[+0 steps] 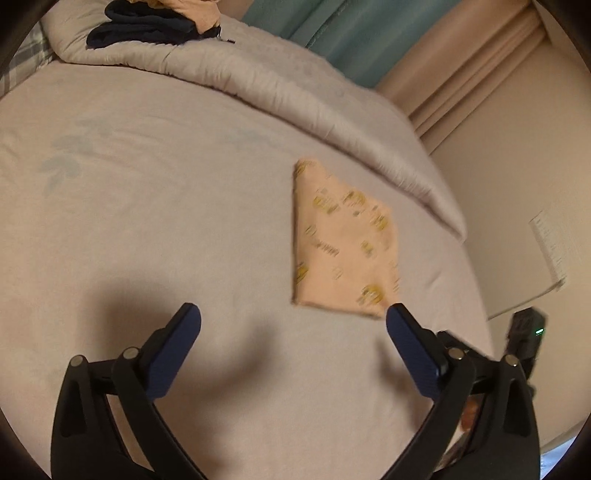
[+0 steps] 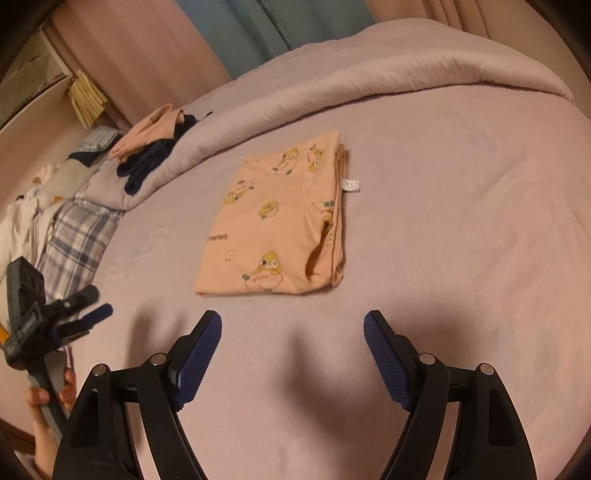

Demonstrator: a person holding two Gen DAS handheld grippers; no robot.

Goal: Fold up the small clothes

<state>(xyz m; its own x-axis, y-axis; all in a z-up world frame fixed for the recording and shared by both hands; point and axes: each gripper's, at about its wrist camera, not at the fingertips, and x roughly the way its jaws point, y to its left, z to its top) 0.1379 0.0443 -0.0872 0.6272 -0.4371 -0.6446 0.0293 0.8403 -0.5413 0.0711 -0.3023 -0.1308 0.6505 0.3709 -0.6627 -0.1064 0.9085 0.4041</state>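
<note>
A small peach garment with yellow cartoon prints (image 2: 280,218) lies folded flat on the pale bed sheet (image 2: 461,229). The left wrist view shows the same peach garment (image 1: 343,243) ahead and to the right. My left gripper (image 1: 293,319) hovers above the sheet, open wide, nothing between its blue pads; its right fingertip sits near the garment's near corner. My right gripper (image 2: 291,328) stands open just short of the garment's near edge, also empty. The left gripper (image 2: 96,306) shows at the far left of the right wrist view, held by a hand (image 2: 48,406).
A rolled quilt (image 2: 332,85) runs along the back of the bed. On it lies a pile of dark and peach clothes (image 2: 151,147), also seen as a clothes pile (image 1: 155,22). A plaid pillow (image 2: 74,240) and white items lie left. Curtains (image 1: 351,33) hang behind.
</note>
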